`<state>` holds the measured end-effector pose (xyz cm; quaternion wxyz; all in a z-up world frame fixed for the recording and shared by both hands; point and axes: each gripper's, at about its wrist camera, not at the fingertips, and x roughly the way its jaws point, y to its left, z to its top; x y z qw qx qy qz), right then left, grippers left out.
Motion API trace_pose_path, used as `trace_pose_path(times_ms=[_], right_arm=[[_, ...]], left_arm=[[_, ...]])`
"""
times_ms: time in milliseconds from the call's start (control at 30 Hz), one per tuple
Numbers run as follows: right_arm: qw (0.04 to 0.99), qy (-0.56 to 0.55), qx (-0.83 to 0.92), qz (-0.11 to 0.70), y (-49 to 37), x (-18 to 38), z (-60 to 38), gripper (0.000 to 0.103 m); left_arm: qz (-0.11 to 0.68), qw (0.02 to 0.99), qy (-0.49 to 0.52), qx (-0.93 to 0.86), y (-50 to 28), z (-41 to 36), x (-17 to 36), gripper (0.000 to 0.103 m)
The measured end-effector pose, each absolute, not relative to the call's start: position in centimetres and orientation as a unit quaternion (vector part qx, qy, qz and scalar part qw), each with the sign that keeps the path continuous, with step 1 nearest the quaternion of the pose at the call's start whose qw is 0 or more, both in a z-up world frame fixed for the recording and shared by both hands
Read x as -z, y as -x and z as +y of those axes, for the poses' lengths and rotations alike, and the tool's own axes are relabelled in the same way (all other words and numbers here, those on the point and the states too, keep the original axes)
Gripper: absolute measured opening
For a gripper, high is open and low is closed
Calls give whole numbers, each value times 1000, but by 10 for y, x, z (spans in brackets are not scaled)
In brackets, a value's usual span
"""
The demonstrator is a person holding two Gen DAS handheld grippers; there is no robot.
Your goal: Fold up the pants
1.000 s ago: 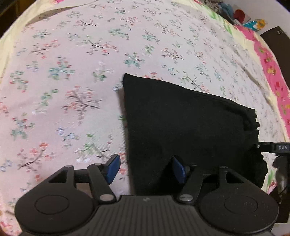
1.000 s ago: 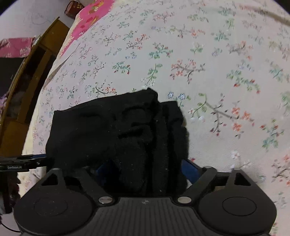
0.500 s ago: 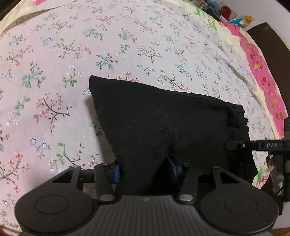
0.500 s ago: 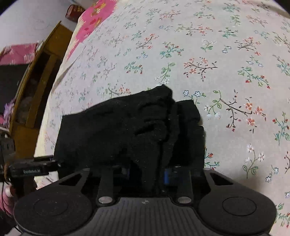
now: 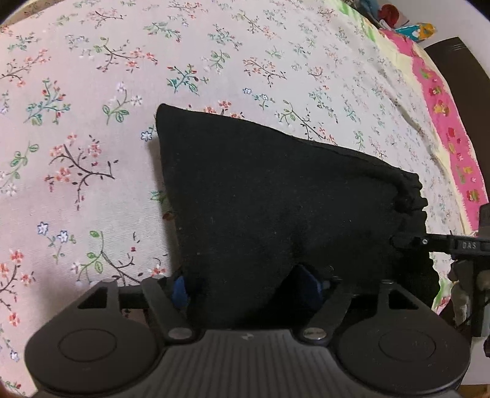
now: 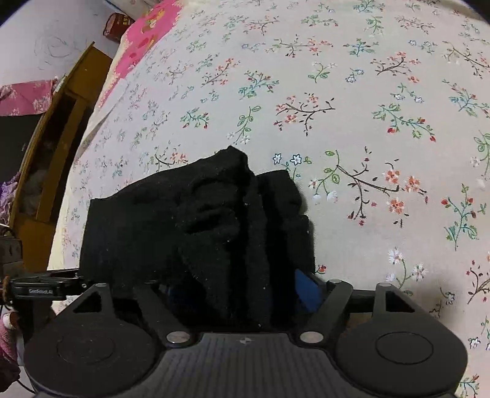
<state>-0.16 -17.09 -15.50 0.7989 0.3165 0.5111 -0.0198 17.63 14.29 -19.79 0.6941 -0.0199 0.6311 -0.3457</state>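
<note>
The black pants (image 5: 275, 199) lie folded in a thick bundle on the floral sheet (image 5: 92, 137). Their near left edge drapes between the blue pads (image 5: 180, 290) of my left gripper (image 5: 243, 287), whose jaws are opening. In the right wrist view the bunched right end of the pants (image 6: 199, 220) fills the gap of my right gripper (image 6: 239, 294). Its jaws are opening too, one blue pad (image 6: 306, 294) showing and the other mostly hidden by cloth. Each view catches a black part of the other gripper at its edge (image 5: 459, 245) (image 6: 39, 290).
The bed's pink-bordered edge (image 5: 444, 122) runs along the right of the left wrist view, with colourful items (image 5: 413, 30) beyond it. In the right wrist view a wooden cabinet (image 6: 52, 147) stands past the bed's left side, and a red box (image 6: 118, 26) lies at the far corner.
Half a second ago both grippers had closed narrowly on the near edge of the pants. Now both pairs of pads stand wider apart, with the cloth still between them.
</note>
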Motion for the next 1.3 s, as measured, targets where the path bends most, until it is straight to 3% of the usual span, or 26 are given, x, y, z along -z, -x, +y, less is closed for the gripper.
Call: trace_pose_path(times_ms=[200,300,600,633,700,733,767,800,967,1067,1300], right_arm=[[813,-297,26,500,21,143,-176,60],[810,-304,24,500,22,146,-182,67],[778,-400,-29,484,2,187,-196,83],[776,-406,-28,481,1,188,-197,82],[780,-394,-19,486,2,176,-193,58],[781,-388,-18,490,2,166,-189,39],[780,-384,-9,494,3,155,-184,28],[783,-373,-5,499,3,145,-179,26],[785,-371,-7,497,2,117,-171,17],[778,-392,-14,491,-1,110,-176,15],[805,-369,-37,463,-21,76,-171,14]], left_arm=[[631,693,-4,348,-174,135,196,83],[632,693,-8,347,-173,131,196,84],[631,686,-26,362,-170,112,207,103],[631,686,-27,361,-171,111,208,103],[627,692,-31,356,-169,109,205,101],[624,694,-33,357,-167,108,202,94],[624,694,-30,359,-165,107,198,83],[625,694,-24,357,-165,107,194,80],[626,698,35,345,-172,120,172,47],[616,699,45,360,-173,120,155,42],[576,708,53,405,-186,100,126,39]])
